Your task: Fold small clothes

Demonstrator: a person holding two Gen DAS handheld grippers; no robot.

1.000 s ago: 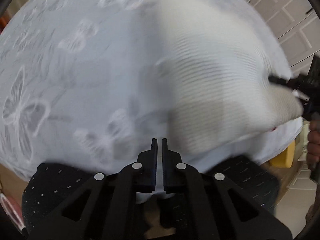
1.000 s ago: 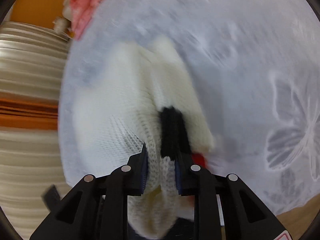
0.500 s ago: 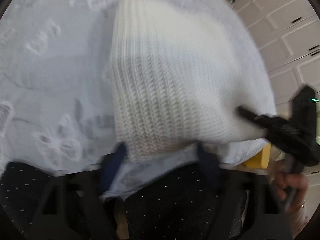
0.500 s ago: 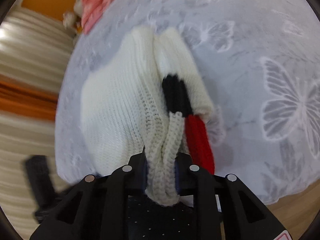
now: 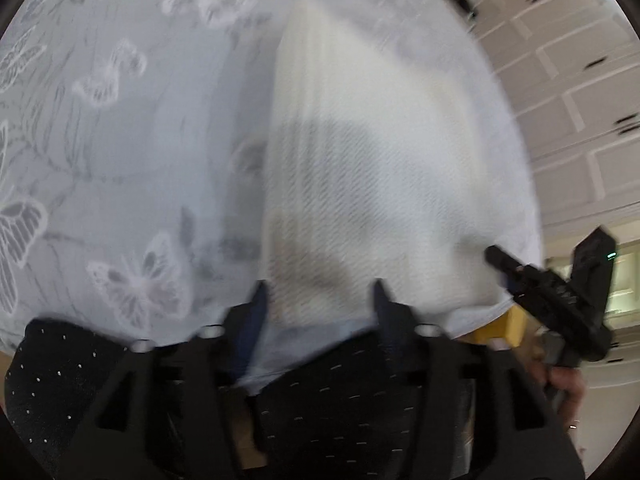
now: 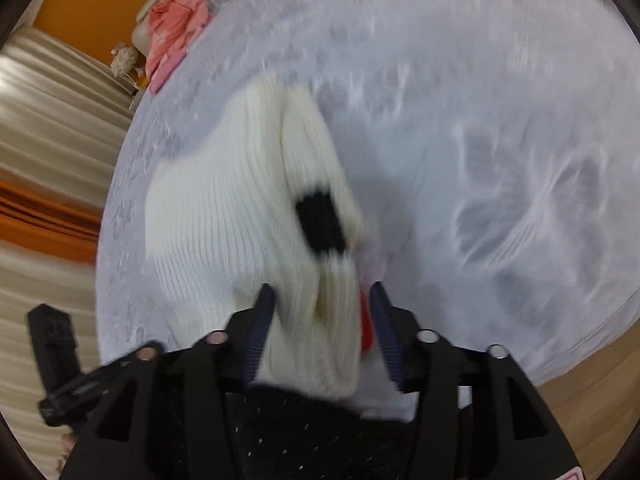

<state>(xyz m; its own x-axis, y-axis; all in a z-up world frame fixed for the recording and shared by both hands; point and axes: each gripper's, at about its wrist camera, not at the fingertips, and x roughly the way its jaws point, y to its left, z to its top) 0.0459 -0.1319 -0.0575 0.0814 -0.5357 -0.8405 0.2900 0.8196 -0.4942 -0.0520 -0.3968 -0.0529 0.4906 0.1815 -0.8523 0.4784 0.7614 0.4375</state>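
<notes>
Right gripper (image 6: 320,300) fingers now spread off sweater (image 6: 224,216).

The right gripper (image 6: 320,300), half a second ago clamped on the cream knitted sweater (image 6: 240,216), now has its fingers (image 6: 262,312) spread apart. The left gripper (image 5: 318,298), shut a second ago, is now wide open at the sweater's near edge.

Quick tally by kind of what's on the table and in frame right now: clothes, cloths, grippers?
Knitted garments: 1, the cream sweater with black and red bands
Other clothes: 1, the pink garment at the far edge
Tablecloths: 1, the butterfly tablecloth
Grippers: 2, the left gripper and the right gripper
Total: 5
</notes>
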